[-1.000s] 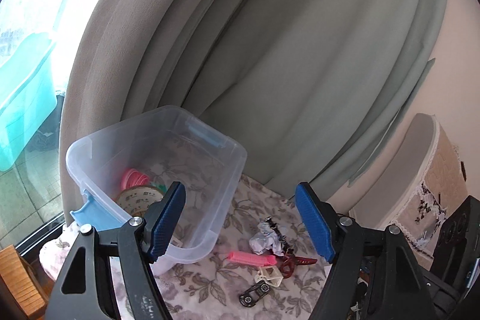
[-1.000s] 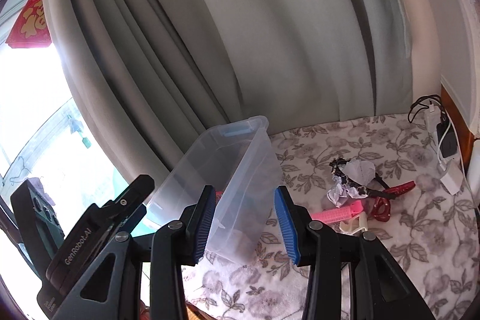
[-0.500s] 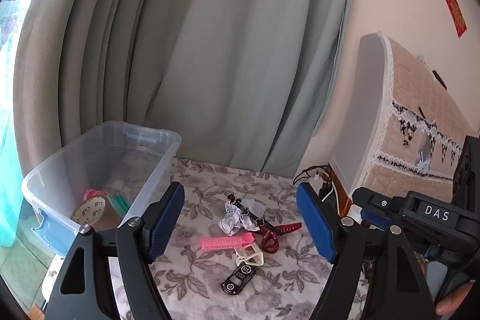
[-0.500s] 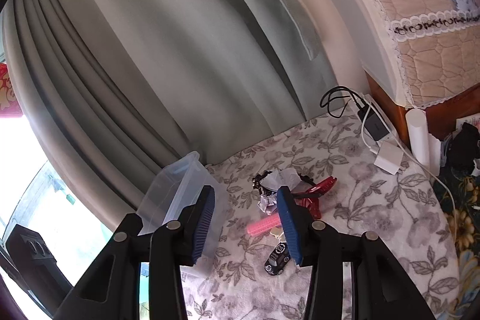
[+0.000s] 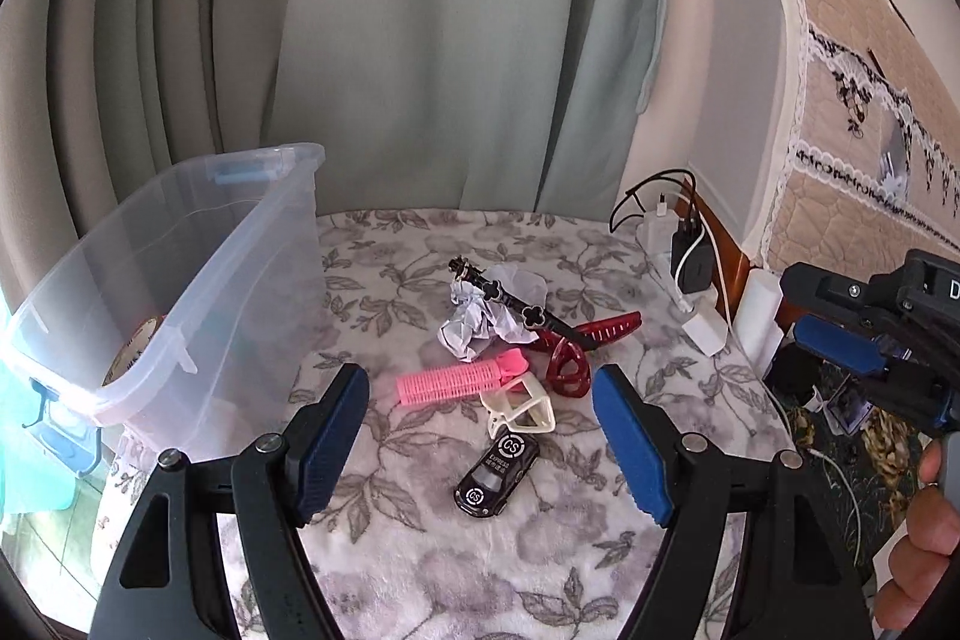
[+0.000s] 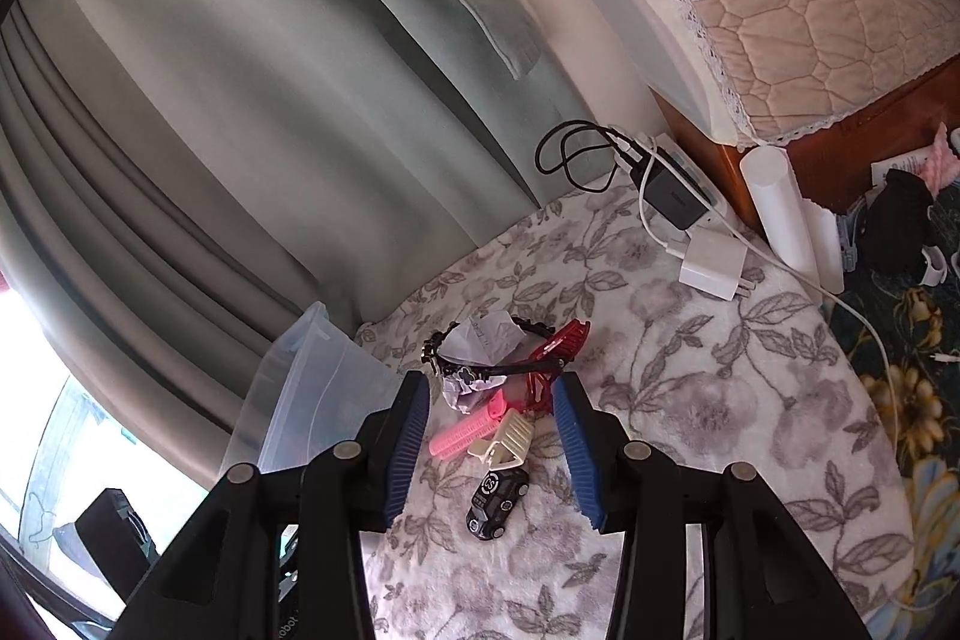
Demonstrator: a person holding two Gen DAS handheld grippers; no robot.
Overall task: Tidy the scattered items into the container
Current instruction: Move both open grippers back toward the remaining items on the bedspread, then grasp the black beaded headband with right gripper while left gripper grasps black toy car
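Observation:
A clear plastic bin (image 5: 180,304) (image 6: 300,400) with blue latches stands at the left of the floral cloth, with a few items inside. Right of it lies a heap: a pink hair roller (image 5: 462,381) (image 6: 468,430), a cream clip (image 5: 522,409) (image 6: 504,443), a black toy car (image 5: 497,469) (image 6: 497,502), a red claw clip (image 5: 591,337) (image 6: 555,346), crumpled paper (image 5: 480,322) (image 6: 486,340) and a black clover bracelet (image 5: 510,295) (image 6: 480,373). My left gripper (image 5: 480,436) is open above the near side of the heap. My right gripper (image 6: 491,430) is open too, its fingers framing the roller and cream clip.
Chargers and cables (image 5: 684,250) (image 6: 666,190) lie at the cloth's far right corner beside a white cylinder (image 6: 777,202). A quilted cover (image 5: 840,100) drapes furniture on the right. Curtains (image 5: 420,40) hang behind. A hand (image 5: 924,538) holds the other gripper at right.
Both grippers have swung right, away from the bin and toward the heap of items, and come closer to it. Nothing on the cloth has moved.

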